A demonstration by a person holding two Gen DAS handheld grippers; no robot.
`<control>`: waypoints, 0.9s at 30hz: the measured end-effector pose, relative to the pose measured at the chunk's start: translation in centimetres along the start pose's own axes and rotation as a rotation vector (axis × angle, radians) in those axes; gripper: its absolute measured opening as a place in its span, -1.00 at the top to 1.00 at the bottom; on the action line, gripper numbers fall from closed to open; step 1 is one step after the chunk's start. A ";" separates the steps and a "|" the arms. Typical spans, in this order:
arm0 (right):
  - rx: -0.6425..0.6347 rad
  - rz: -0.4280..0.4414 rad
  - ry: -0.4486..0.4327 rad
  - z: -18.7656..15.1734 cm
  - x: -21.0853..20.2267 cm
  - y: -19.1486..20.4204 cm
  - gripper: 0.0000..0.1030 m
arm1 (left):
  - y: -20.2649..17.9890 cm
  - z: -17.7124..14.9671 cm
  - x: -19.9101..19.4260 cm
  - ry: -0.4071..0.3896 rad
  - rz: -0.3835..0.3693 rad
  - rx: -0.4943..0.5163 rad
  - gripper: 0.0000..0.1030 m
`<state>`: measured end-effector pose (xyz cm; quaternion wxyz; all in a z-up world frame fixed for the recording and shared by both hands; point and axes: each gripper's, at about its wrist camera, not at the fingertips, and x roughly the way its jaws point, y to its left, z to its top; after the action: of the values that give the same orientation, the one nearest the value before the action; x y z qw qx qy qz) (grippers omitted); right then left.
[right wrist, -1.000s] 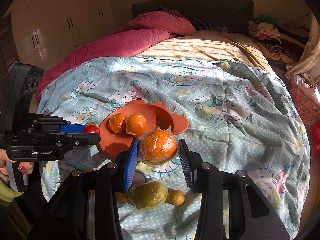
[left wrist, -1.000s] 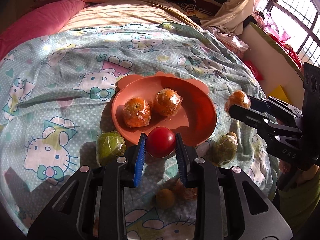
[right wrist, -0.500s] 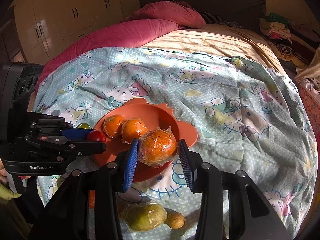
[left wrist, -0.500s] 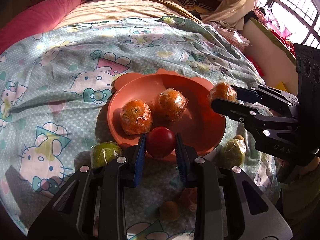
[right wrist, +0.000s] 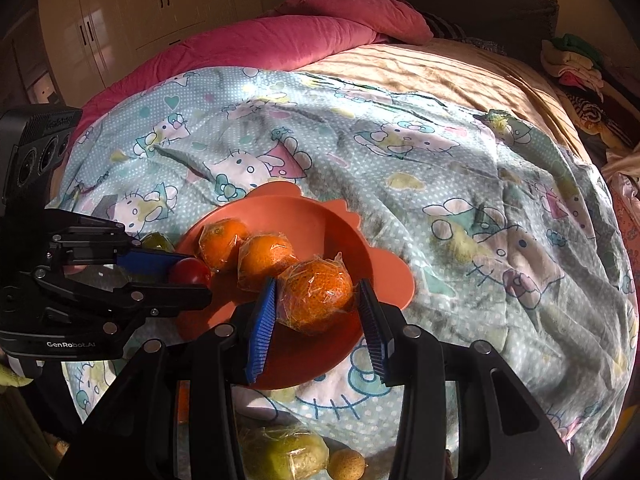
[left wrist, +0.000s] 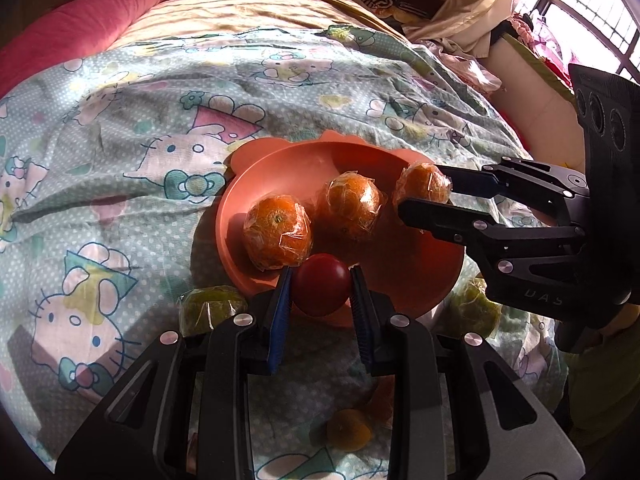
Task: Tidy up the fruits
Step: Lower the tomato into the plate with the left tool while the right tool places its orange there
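Pinching a red tomato [left wrist: 320, 288], left fingers [left wrist: 318, 308]; right fingers [right wrist: 316, 316] clamp a wrapped orange [right wrist: 316, 294] (over the plate [right wrist: 320, 216]).

Three wrapped oranges [left wrist: 277, 232] show, one red fruit [left wrist: 320, 289], two wrapped green fruits [left wrist: 210, 307], one small yellow-brown fruit [left wrist: 349, 429], one orange plate [left wrist: 416, 272], and two hand-held grippers [left wrist: 320, 312].

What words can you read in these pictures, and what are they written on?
"GenRobot.AI": white letters on the black body of the left gripper, seen from the right wrist camera.
"DAS": faint raised letters on the black body of the right gripper, seen from the left wrist camera.
The bedsheet shows cartoon cats and bows, but no words that can be read.
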<state>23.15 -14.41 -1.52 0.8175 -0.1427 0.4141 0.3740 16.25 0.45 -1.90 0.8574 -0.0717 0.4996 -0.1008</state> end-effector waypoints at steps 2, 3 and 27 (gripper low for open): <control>-0.011 0.000 0.009 0.1 0.2 0.1 0.24 | 0.0 0.0 0.0 -0.001 0.001 -0.001 0.59; -0.013 -0.001 0.013 0.1 0.3 0.1 0.24 | 0.0 0.0 0.0 0.000 0.000 -0.001 0.59; -0.045 -0.008 0.053 0.5 1.5 0.2 0.22 | 0.0 0.2 0.4 0.003 0.002 0.001 0.59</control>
<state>23.82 -13.26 -2.37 0.8043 -0.1724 0.4267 0.3760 16.62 0.38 -2.16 0.8567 -0.0706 0.5010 -0.1005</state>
